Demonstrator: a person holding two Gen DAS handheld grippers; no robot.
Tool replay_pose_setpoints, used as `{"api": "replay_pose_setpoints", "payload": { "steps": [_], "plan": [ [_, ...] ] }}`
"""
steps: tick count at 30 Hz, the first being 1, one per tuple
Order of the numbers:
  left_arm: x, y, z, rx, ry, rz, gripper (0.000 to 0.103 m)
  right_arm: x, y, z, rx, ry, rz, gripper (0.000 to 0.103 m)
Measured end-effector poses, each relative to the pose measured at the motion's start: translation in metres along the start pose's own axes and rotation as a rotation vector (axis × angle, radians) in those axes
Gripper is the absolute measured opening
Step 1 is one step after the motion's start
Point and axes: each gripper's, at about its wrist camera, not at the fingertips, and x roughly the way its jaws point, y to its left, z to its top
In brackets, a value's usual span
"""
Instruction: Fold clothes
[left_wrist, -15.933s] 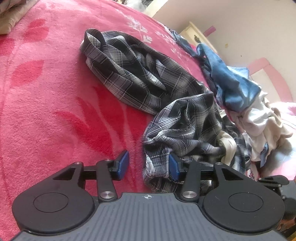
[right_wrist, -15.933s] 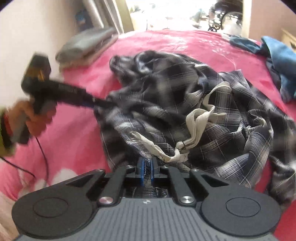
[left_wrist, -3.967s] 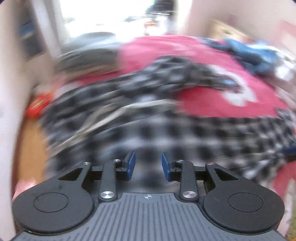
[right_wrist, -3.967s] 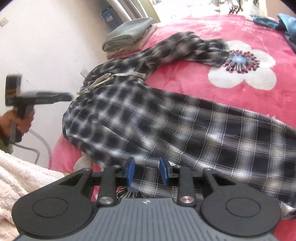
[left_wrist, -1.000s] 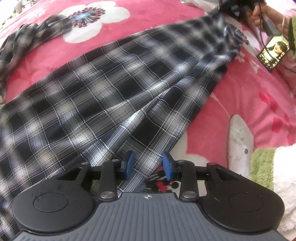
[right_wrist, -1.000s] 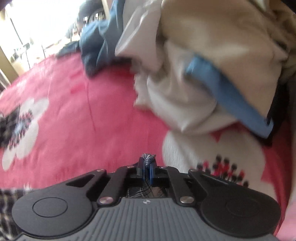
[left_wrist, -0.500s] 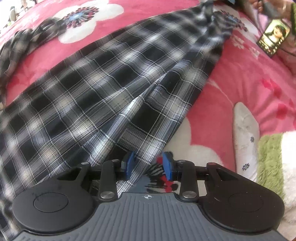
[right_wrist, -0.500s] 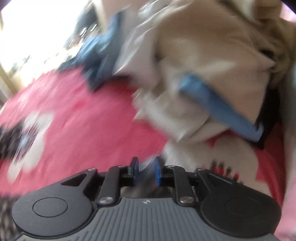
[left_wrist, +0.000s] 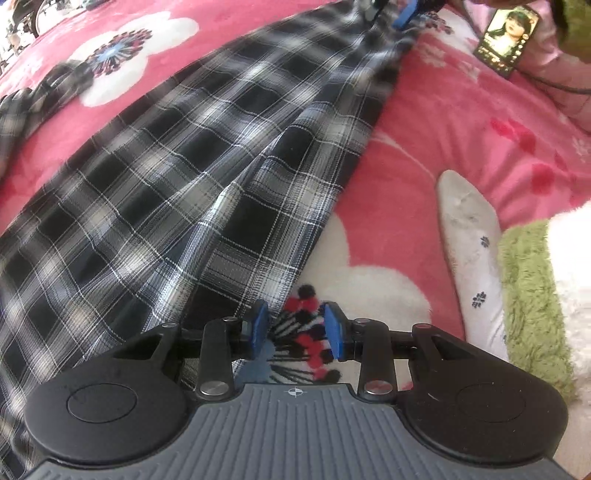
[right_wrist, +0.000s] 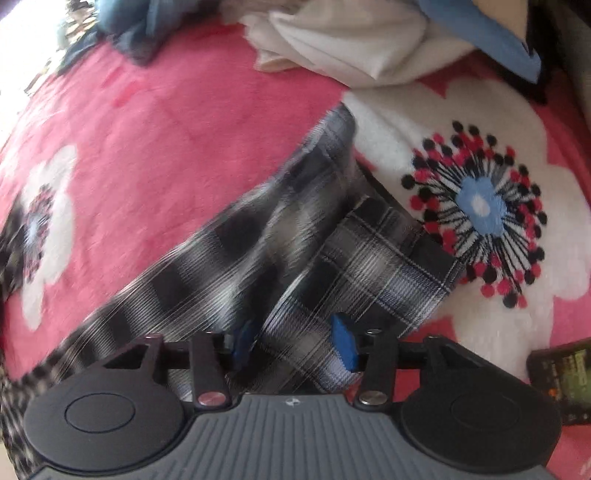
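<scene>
Now the plaid trousers (left_wrist: 177, 192) lie stretched flat across the pink flowered blanket (left_wrist: 461, 122) on the bed, one leg's hem reaching a white flower near the pile of clothes (right_wrist: 369, 40). Over that hem the right tool (right_wrist: 295, 345) is spreading its jaws, the cloth lying loose between them. At the near edge the left tool (left_wrist: 295, 328) hangs partly parted, gripping nothing.

Black-and-white plaid garment (left_wrist: 177, 192) lies spread (slightly creased) across the bed.
</scene>
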Motion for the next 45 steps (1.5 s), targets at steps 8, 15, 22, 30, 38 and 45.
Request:
{"api": "replay_pose_setpoints", "payload": {
  "steps": [8,15,22,30,38,45],
  "plan": [
    [-0.004,-0.003,-0.009,0.037,-0.003,-0.032,0.033,-0.024,-0.026,-0.017,0.097,-0.086,0.076,0.004],
    [-0.025,-0.001,-0.022,0.086,-0.071,-0.089,0.033,-0.079,-0.054,-0.062,0.184,-0.226,0.208,0.004],
    [-0.047,-0.007,-0.018,0.112,-0.214,-0.152,0.033,-0.111,-0.094,-0.116,0.295,-0.318,0.262,0.003],
    [-0.038,-0.004,-0.023,0.145,-0.219,0.044,0.033,-0.091,-0.127,-0.137,0.38,-0.316,0.243,0.003],
    [-0.024,-0.012,-0.039,0.259,-0.152,0.19,0.033,-0.116,-0.105,-0.112,0.319,-0.392,0.313,0.003],
    [-0.03,0.006,-0.037,0.145,-0.178,0.186,0.031,-0.114,-0.089,-0.096,0.277,-0.381,0.281,0.003]
  ]
}}
